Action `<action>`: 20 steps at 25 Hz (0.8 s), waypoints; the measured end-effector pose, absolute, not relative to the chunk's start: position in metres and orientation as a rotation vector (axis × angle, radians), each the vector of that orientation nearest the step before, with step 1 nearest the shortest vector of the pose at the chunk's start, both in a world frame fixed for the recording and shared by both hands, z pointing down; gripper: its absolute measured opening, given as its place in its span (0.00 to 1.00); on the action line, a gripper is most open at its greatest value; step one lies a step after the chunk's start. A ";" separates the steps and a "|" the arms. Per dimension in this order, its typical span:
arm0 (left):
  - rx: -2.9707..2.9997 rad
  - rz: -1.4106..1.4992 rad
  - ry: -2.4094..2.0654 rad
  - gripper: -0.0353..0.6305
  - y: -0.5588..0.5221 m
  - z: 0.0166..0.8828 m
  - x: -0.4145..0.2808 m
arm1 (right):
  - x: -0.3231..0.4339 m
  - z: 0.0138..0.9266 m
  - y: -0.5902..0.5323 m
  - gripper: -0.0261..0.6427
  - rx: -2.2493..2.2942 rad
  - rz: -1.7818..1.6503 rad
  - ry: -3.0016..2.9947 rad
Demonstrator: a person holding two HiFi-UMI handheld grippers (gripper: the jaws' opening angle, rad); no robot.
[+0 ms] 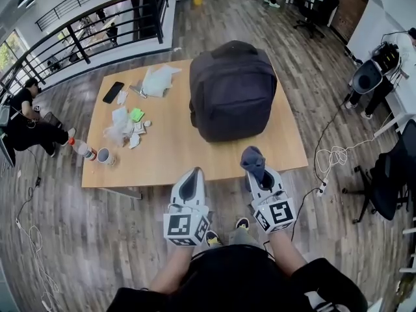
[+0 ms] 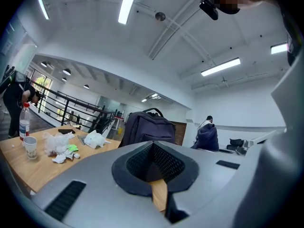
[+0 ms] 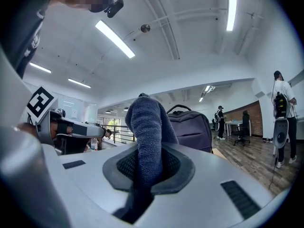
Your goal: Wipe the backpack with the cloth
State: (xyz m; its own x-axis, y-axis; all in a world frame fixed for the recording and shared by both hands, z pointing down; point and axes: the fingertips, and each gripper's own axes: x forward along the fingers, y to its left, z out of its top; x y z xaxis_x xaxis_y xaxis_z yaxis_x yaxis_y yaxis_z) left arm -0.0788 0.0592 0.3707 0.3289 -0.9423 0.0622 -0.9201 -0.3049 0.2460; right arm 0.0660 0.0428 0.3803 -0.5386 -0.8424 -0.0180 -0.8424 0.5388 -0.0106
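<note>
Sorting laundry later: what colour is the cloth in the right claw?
Dusky blue-grey cloth; clearest in the right gripper view.

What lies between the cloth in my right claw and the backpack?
Only a bare strip of the wooden table, shown in the head view; cloth and backpack are apart.

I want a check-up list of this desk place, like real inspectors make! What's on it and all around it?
Surface: wooden table, bare along its near edge.
Job's things: dark backpack stands on the table; blue-grey cloth is in the right tool, not touching the backpack.
Clutter: phone, plastic wrappers, crumpled papers, cup and bottle, all on the table's left side.
Grippers: left tool shut, empty; right tool shut on the cloth.
Cables: white cable coiled on the floor at right; thin dark cable at left.
Surroundings: railing, seated person, office chair.
</note>
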 end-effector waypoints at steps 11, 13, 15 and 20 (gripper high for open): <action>2.346 -0.089 -1.733 0.08 -0.032 0.371 -0.053 | 0.109 0.386 -0.063 0.10 -1.492 -0.144 2.686; 2.346 -0.081 -1.747 0.08 -0.055 0.368 -0.043 | 0.119 0.379 -0.087 0.10 -1.463 -0.129 2.675; 2.346 -0.069 -1.761 0.08 -0.076 0.365 -0.035 | 0.128 0.372 -0.108 0.10 -1.448 -0.090 2.673; 2.330 -0.018 -1.833 0.08 -0.116 0.360 -0.029 | 0.142 0.343 -0.162 0.10 -1.467 0.112 2.711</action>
State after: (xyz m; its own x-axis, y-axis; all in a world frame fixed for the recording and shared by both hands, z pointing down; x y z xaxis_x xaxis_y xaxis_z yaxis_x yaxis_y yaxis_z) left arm -0.0294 -0.1162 0.3598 0.2415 -0.9653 0.0992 -0.9632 -0.2259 0.1459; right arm 0.1424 -0.1625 0.3433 -0.5462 -0.8334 -0.0846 -0.8375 0.5452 0.0370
